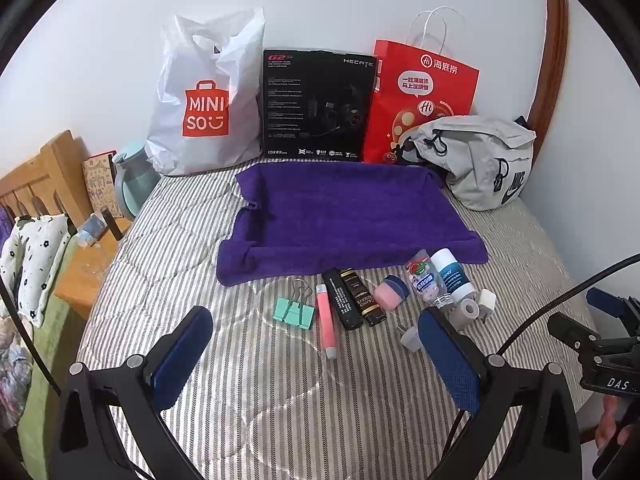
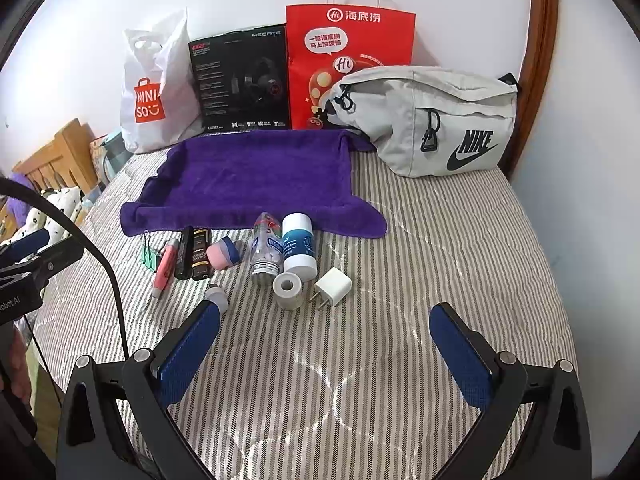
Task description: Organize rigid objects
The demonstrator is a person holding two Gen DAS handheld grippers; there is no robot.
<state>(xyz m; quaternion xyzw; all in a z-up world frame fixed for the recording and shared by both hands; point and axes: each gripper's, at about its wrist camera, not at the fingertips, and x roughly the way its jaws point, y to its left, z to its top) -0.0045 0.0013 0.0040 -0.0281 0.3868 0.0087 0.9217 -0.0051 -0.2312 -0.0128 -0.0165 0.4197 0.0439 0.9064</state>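
Observation:
A row of small items lies on the striped bed in front of a purple towel (image 1: 344, 216) (image 2: 256, 176): a mint binder clip (image 1: 294, 312) (image 2: 149, 258), a pink tube (image 1: 326, 320) (image 2: 165, 266), two dark boxes (image 1: 354, 298) (image 2: 194, 254), a pink and blue case (image 1: 390, 292) (image 2: 223, 254), a clear pill bottle (image 1: 426, 280) (image 2: 266, 248), a white and blue bottle (image 1: 454, 272) (image 2: 299, 246), a tape roll (image 1: 466, 312) (image 2: 289, 290) and a white plug (image 1: 488, 300) (image 2: 333, 286). My left gripper (image 1: 314, 344) is open, short of the row. My right gripper (image 2: 326, 336) is open and holds nothing.
Against the wall stand a white Miniso bag (image 1: 204, 100) (image 2: 154, 96), a black headset box (image 1: 316, 108) (image 2: 242, 80), a red paper bag (image 1: 424, 92) (image 2: 340, 52) and a grey Nike pouch (image 1: 480, 160) (image 2: 432, 120). A wooden bedside stand (image 1: 86, 268) and a teal jug (image 1: 132, 180) are at the left.

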